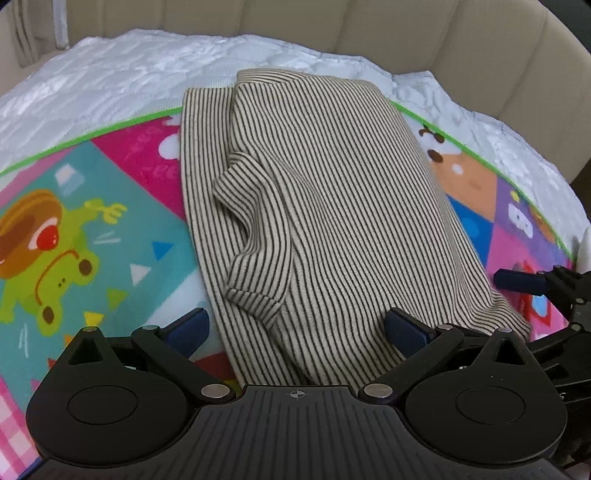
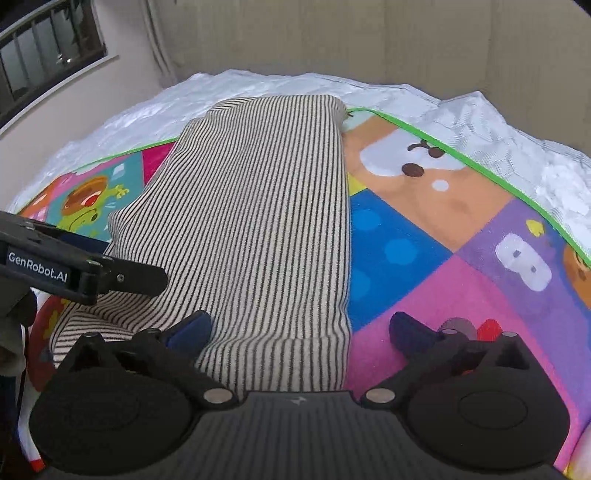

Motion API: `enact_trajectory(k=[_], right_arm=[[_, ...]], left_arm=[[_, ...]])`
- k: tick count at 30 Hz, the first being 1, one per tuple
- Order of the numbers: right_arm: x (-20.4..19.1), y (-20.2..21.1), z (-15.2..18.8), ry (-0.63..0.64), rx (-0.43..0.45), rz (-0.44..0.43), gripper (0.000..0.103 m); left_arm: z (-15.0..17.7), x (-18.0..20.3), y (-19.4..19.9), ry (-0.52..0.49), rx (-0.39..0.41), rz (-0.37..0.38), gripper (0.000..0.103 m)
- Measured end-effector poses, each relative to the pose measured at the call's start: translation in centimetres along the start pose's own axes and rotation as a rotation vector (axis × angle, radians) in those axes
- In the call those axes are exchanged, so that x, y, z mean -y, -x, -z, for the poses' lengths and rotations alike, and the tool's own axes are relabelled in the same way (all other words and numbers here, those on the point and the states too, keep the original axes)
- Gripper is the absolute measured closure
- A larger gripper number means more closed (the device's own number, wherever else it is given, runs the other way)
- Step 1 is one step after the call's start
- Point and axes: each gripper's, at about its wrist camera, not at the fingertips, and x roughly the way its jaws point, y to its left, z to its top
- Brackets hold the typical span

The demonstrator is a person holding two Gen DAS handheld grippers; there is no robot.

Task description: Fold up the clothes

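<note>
Now my left claw [image 1: 295, 328] and right claw [image 2: 301, 330] are both spread; the folded striped garment [image 1: 325, 206] stretches lengthwise straight ahead of them.

A home bedroom: a white quilted bed [image 1: 110, 85], padded beige headboard [image 1: 369, 26], cartoon play mat [image 2: 461, 266], barred window [image 2: 44, 55].

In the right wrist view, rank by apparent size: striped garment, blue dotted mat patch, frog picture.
1. Striped garment, largest.
2. Blue dotted patch.
3. Frog picture, smallest; it lies farther from the camera, so its true size is unsure.
</note>
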Motion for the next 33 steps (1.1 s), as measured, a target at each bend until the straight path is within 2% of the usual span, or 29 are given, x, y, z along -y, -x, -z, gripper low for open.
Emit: enact_trajectory(k=[14, 20, 28, 33], right_arm=[[-0.2, -0.3, 0.2, -0.043, 0.01, 0.035, 0.0], [0.7, -0.7, 0.4, -0.101, 0.005, 0.005, 0.0], [0.2, -0.5, -0.2, -0.038, -0.066, 0.014, 0.0], [-0.8, 0.2, 0.2, 0.039, -0.056, 0.058, 0.0]], left_arm=[[-0.1, 0.1, -0.4, -0.012, -0.01, -0.013, 0.0], [-0.1, 0.2, -0.5, -0.019, -0.015, -0.02, 0.0], [0.1, 0.2, -0.5, -0.027, -0.019, -0.025, 0.0], [0.3, 0.0, -0.3, -0.032, -0.02, -0.024, 0.0]])
